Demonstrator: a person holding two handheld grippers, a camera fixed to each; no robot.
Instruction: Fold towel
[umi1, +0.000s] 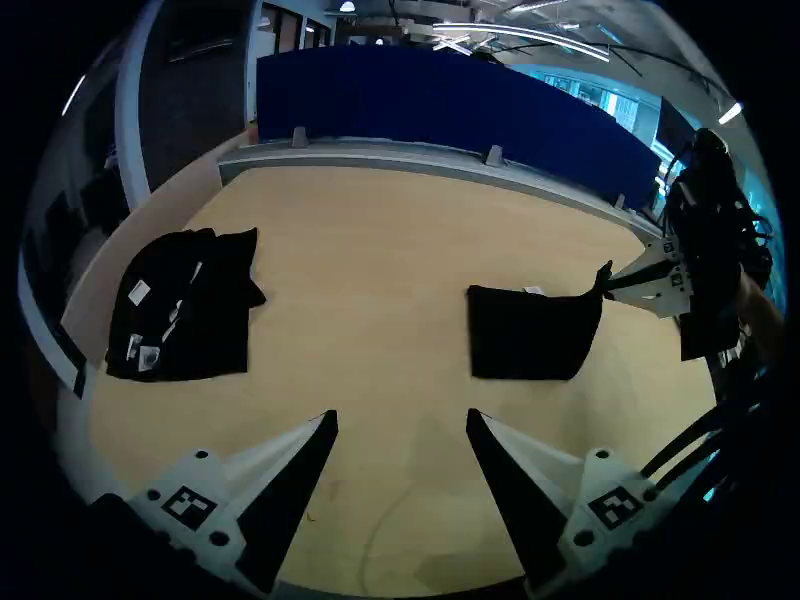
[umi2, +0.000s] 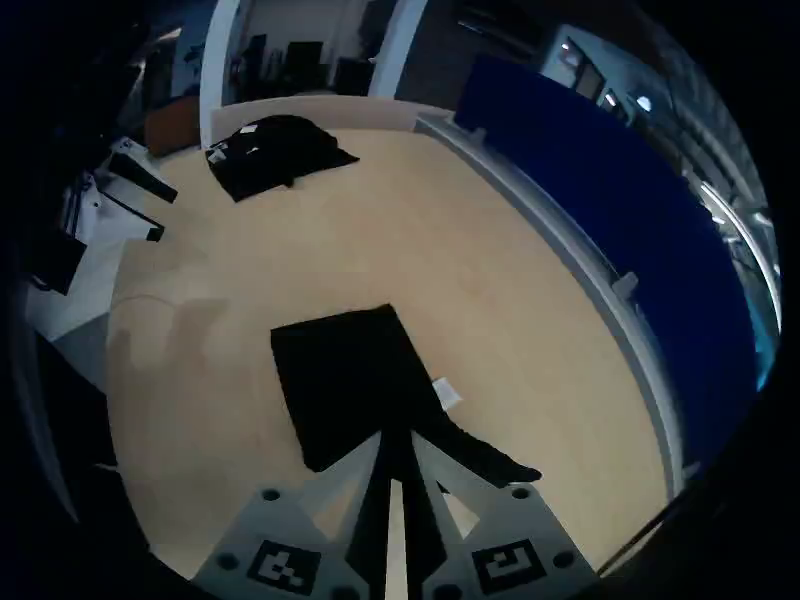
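Left gripper (umi1: 400, 425): fingers spread wide, nothing between them. It hangs over bare wood at the near edge of the table (umi1: 380, 250).

Right gripper (umi2: 396, 440): fingers drawn in narrow and pinched on one corner of the towel (umi1: 530, 335). In the left gripper view I see that corner pulled up to a point at the tips, off the table top.

The towel is black and folded to a rough rectangle. It lies flat on the table right of centre, apart from the left gripper. In the right gripper view it stretches away from the fingertips, with a white tag (umi2: 447, 393) at its edge and a narrow tail of cloth trailing off to one side.

A pile of dark cloths (umi1: 180, 300) lies at the table's far left, well apart from the towel. A blue partition (umi1: 450, 100) runs along the back edge.
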